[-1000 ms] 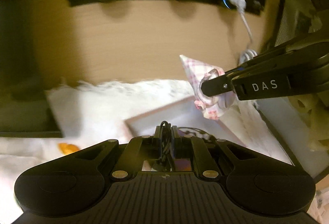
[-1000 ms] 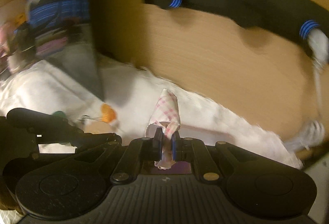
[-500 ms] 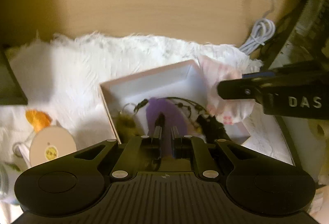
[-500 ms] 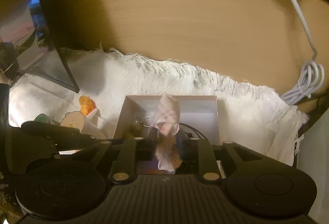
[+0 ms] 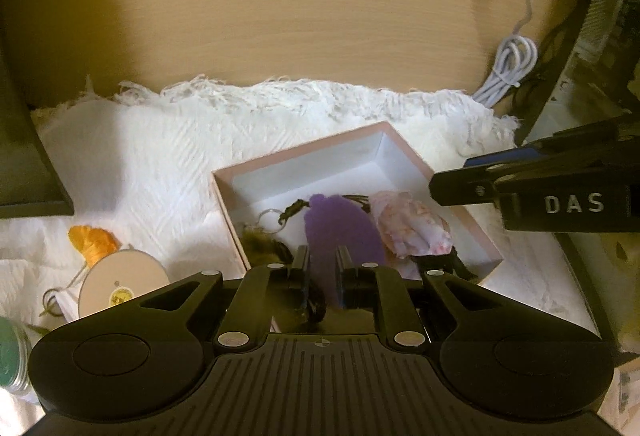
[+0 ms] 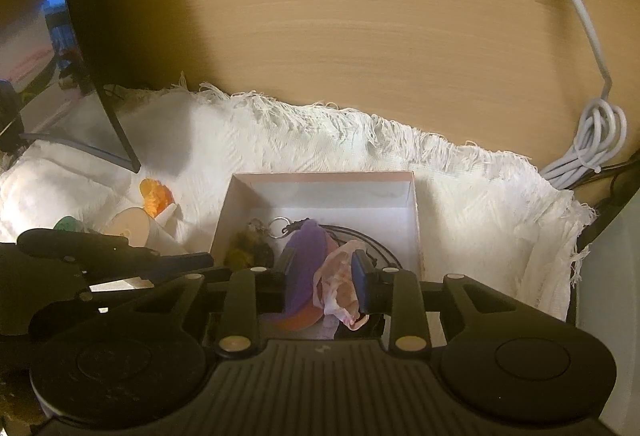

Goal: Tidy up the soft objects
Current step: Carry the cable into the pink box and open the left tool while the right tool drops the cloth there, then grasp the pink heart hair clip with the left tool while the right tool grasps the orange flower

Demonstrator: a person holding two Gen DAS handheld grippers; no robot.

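at far left we see an orange ribbon (image 5: pixel 93 240) and a round white disc (image 5: pixel 123 282) on the fringed white cloth (image 5: pixel 168 171) over the tabletop. next our left gripper (image 5: pixel 322 278) hangs over the pink box (image 5: pixel 296 163), its jaws opening a crack with the purple soft piece (image 5: pixel 340 232) showing between them (whether they pinch it we cannot tell). to the right our right gripper (image 6: pixel 323 276) opens its jaws, the pink checked cloth bundle (image 6: pixel 340 284) lying loose between them in the box.
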